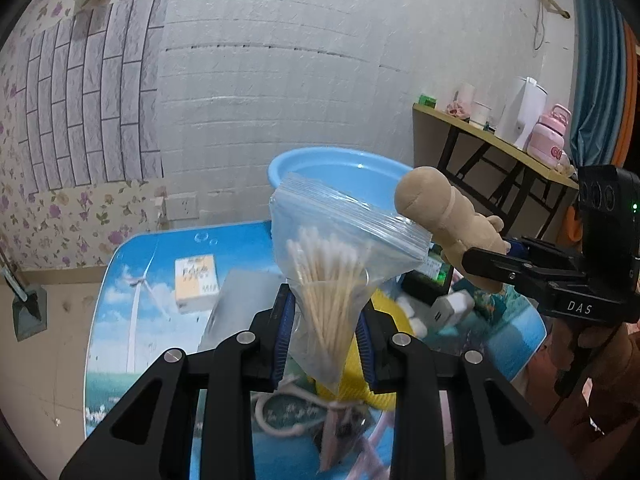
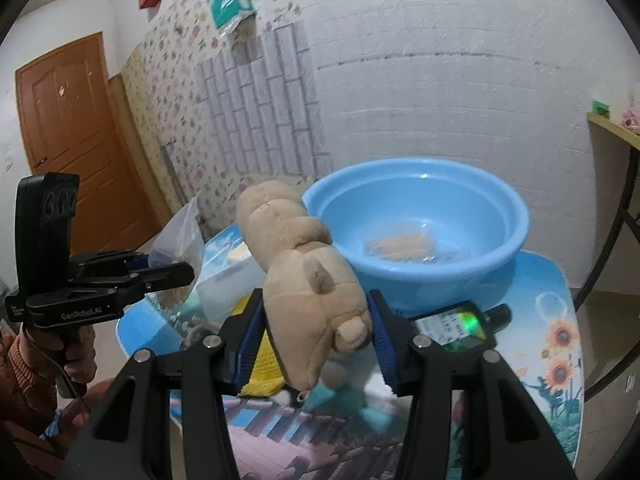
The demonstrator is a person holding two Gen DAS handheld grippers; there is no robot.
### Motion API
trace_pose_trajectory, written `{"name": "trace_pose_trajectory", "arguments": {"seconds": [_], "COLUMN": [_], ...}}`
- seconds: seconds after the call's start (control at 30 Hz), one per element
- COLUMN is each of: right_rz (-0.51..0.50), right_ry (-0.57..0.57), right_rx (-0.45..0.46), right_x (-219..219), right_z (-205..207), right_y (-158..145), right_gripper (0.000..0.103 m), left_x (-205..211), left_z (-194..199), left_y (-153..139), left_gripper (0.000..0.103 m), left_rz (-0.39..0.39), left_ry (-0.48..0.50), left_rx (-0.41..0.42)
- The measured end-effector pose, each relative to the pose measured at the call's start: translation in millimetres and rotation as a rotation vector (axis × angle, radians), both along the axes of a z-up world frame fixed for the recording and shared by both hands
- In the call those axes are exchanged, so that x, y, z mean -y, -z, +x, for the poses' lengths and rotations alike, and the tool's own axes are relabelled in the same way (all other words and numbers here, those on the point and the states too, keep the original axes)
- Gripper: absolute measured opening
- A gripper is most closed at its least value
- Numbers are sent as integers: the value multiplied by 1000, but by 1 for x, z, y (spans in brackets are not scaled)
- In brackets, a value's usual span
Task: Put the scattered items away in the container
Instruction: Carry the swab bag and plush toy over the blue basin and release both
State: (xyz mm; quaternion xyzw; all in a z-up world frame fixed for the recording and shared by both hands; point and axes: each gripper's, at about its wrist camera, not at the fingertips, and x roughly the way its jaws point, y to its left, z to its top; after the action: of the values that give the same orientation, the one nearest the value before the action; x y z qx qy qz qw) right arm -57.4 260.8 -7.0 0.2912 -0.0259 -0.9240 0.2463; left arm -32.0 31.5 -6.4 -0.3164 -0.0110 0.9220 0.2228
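Clutter crowds the surface (image 2: 560,292) before the basin (image 2: 416,216); left gripper (image 1: 326,330) jaws pinch a swab bag (image 1: 332,248), right gripper (image 2: 316,340) jaws clamp a plush (image 2: 304,280), both tilted down.

"DAS" is showing in white on the black right gripper (image 1: 486,258); "GenRobot.AI" is showing on the black left gripper (image 2: 170,272) body.

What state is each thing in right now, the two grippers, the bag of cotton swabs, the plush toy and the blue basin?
Left gripper: shut on the bag.
Clear zip bag of cotton swabs: held up off the table, zip end uppermost.
Right gripper: shut on the plush toy.
Tan plush toy: held off the table, tilted.
Round blue plastic basin: upright on the table, with one clear packet of something tan in it.
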Motion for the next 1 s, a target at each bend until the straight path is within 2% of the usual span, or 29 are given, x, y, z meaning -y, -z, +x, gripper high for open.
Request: {"name": "trace_pose_trajectory", "arguments": {"seconds": [0.53,1.0], "right_rz": [-51,-47], "right_ry": [172,177], "right_rx": [-64,-54], "right_x": [-38,-40], "right_z": [-27,-57], "right_y": [-14,-5], "right_gripper": [49,49], "left_x": [-48,-78], "left_z": [-40,-82], "left_y": [-18,-15], "left_gripper": [28,29], "left_rz": [6,-7], "left_ry": [80,89], "left_rx": [-43,-27]}}
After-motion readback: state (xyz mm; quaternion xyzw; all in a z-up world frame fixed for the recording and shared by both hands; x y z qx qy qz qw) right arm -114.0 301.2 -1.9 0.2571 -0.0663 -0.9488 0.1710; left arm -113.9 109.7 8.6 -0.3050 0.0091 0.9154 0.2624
